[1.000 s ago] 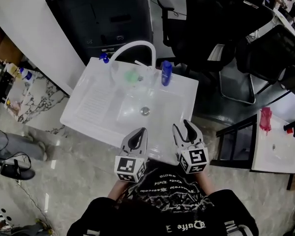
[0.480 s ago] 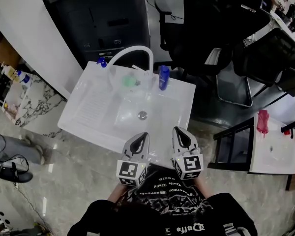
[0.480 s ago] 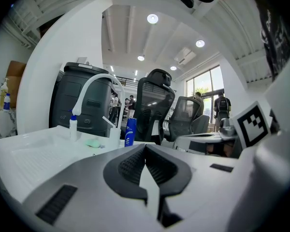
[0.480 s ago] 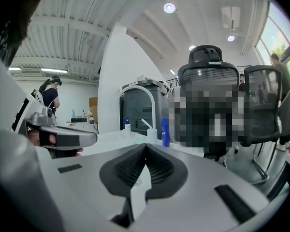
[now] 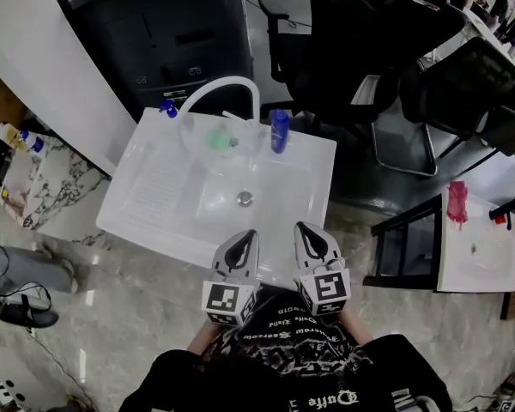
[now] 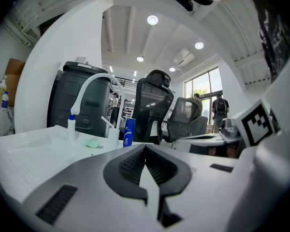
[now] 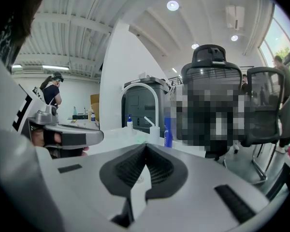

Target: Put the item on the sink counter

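Observation:
A white sink unit [image 5: 154, 187] stands in front of me with a curved white faucet [image 5: 227, 86]. Along its back edge are a blue bottle [image 5: 279, 131], a pale green item [image 5: 217, 140] and a small blue-capped pump bottle [image 5: 168, 110]. My left gripper [image 5: 245, 237] and right gripper [image 5: 306, 230] hover side by side over the sink's near edge. Both are shut and empty. In the left gripper view the jaws [image 6: 145, 147] meet, with the blue bottle [image 6: 129, 132] far ahead. The right gripper [image 7: 146, 147] is likewise shut, with nothing between its fingers.
Black office chairs [image 5: 360, 50] stand behind and right of the sink, and a dark cabinet [image 5: 172, 33] stands behind it. A small white table [image 5: 485, 269] with a red item [image 5: 457, 204] is at the right. A cluttered shelf [image 5: 17, 161] and dark shoes [image 5: 17, 312] are at the left.
The right gripper's jaws were apart a second ago and have closed on nothing. Both grippers stay over the sink's near edge while the view drifts slightly.

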{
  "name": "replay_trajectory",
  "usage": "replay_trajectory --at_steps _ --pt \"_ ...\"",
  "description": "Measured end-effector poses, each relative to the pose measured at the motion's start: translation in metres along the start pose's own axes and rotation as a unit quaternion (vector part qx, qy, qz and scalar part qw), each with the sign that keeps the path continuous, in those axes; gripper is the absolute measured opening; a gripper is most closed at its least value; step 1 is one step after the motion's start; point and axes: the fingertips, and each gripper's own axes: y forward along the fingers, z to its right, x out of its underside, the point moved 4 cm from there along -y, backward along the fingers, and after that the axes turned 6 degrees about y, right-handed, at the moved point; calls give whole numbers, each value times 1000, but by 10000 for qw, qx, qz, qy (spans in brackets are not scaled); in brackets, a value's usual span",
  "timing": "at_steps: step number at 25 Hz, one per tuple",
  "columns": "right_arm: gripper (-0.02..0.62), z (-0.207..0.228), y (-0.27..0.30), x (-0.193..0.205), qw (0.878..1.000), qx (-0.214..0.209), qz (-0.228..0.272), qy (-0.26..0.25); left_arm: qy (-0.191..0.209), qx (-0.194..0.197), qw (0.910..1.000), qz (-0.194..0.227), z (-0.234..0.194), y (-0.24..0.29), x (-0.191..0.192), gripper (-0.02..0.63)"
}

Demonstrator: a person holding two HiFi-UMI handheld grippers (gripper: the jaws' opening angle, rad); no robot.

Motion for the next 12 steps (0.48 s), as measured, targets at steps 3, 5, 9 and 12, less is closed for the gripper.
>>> replay_trajectory --at_steps 3,5,9,12 --pt "-2 -2 0 -1 10000 29 -36 -45 -44 -22 10000 -16 -2 0 0 6" --pt "-2 -1 1 -3 9999 53 -45 -92 -58 -28 10000 -8 -3 0 0 6" --pt "-2 -1 4 -4 9999 29 -70 -141 -67 -14 10000 25 -4 3 0 6" --pt "-2 -6 6 0 9998 -85 -111 -150 -73 -25 10000 41 -5 4 -2 6"
